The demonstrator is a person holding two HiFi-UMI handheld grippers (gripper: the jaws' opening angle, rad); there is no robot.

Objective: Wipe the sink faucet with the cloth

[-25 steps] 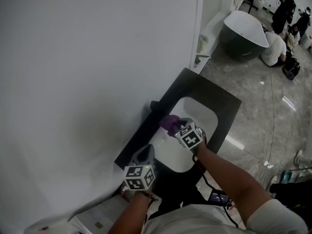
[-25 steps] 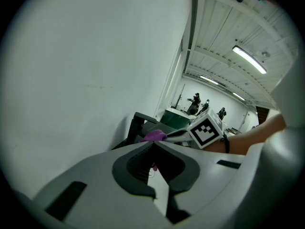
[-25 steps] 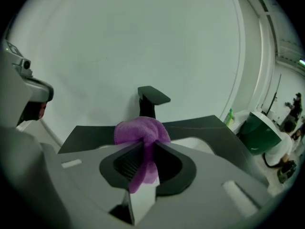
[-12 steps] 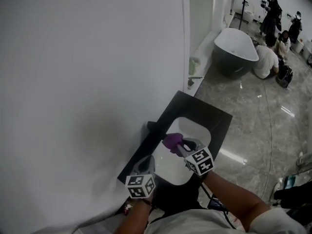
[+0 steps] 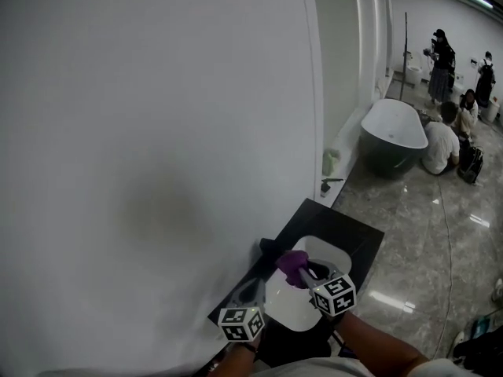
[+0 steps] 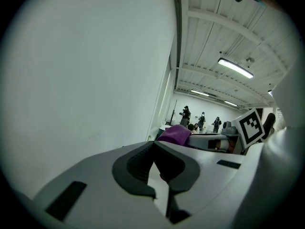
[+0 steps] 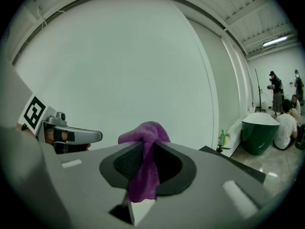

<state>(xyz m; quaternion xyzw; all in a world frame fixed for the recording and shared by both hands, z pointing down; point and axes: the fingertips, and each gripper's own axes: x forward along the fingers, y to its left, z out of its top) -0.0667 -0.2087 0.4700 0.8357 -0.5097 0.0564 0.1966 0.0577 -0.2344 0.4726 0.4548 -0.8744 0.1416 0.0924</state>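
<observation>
my right gripper (image 7: 145, 147) is clamped on a crumpled purple cloth (image 7: 144, 135); the fabric bunches up past the tips of the jaws and a strip of it hangs down between the dark pads. from the head view that gripper (image 5: 303, 274) holds the cloth (image 5: 292, 265) over the back edge of the white oval sink basin (image 5: 287, 309), just beside the small dark faucet (image 5: 266, 247) that stands against the plain white wall (image 5: 157, 132); i cannot tell whether cloth and faucet touch. my left gripper (image 6: 153, 144) has its jaws together at the tips with nothing between them. in the head view it (image 5: 251, 289) sits at the left of the basin, near the wall, on the black countertop (image 5: 357, 238) that frames the sink. from the left gripper view the purple cloth (image 6: 175, 133) shows just beyond my closed jaws. further along the wall a small green bottle (image 5: 328, 162) stands on a white ledge, and past it is a dark green freestanding bathtub with a white inside (image 5: 393, 141) on the glossy grey stone floor (image 5: 440, 242). several people (image 5: 452, 132) stand and sit behind the tub, well apart from the sink.
</observation>
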